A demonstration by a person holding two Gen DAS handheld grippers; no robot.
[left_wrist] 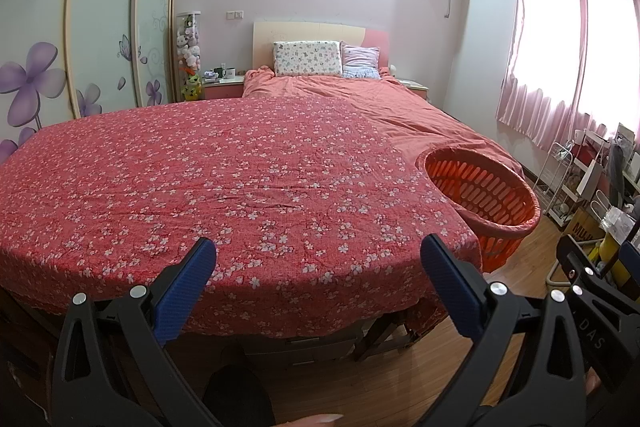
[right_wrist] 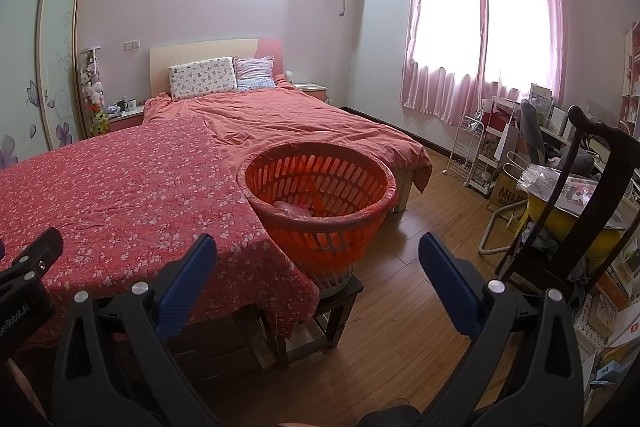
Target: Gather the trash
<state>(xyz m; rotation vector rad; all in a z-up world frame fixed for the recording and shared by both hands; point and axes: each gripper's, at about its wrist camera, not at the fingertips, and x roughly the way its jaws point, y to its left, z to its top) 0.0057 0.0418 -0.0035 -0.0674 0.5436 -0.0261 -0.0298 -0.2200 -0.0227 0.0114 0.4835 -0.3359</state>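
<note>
An orange slotted basket [right_wrist: 320,187] lined with a thin bag stands on a small wooden stool [right_wrist: 340,299] at the right end of the table; some crumpled plastic and pink scraps [right_wrist: 294,209] lie in its bottom. The basket [left_wrist: 480,187] also shows at the right in the left wrist view. My left gripper [left_wrist: 318,259] hangs open over the near edge of the table with its red flowered cloth [left_wrist: 200,187], nothing between its blue pads. My right gripper [right_wrist: 318,259] is open too, just in front of the basket and below its rim, holding nothing.
Behind the table is a bed [right_wrist: 280,119] with pink covers and two pillows. A wardrobe [left_wrist: 100,27] lines the left wall. A dark chair [right_wrist: 592,179], a wire rack [right_wrist: 472,147] and cluttered boxes crowd the right side. Wooden floor [right_wrist: 420,287] lies open beside the stool.
</note>
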